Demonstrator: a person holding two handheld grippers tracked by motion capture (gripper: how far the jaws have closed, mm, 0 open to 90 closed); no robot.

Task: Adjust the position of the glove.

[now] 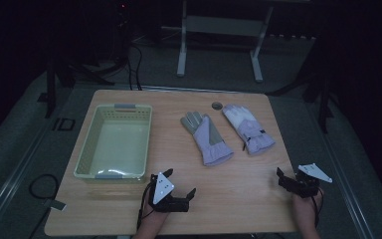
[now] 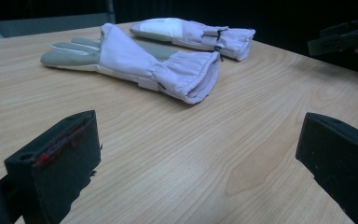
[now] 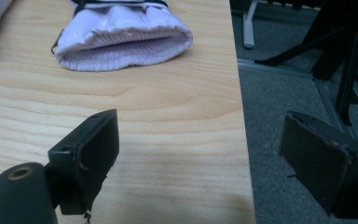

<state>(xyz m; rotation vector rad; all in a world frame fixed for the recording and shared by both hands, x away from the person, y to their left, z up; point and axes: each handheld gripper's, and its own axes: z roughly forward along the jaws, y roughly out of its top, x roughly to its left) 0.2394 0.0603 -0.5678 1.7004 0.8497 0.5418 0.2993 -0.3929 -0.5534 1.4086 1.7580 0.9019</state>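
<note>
Two gloves lay on the table [image 1: 229, 194], both placed relative to the basket [image 1: 114, 142]. Left glove [image 1: 206, 139] rested just right of the basket, grey palm up, cuff toward the person, fingers pointing away. Right glove [image 1: 248, 128] sat farther right of the basket, beside the first and apart from it, a small round disc [image 1: 217, 105] between their fingertips at the far end.

Left gripper [image 1: 191, 194] was held near the basket's near right corner, jaws spread wide with nothing between them. Seen along those jaws, the left glove [image 2: 135, 63] lay ahead and slightly left, cuff opening turned toward the right, long axis running across rather than straight away.

Right gripper [image 1: 280, 175] hovered well right of the basket at the table's near right edge, jaws likewise spread and empty. Ahead and left of them, the right glove's [image 3: 121, 39] ribbed cuff gaped directly at the jaws.

Judged nearer: each hand to its own glove, cuff first.
</note>
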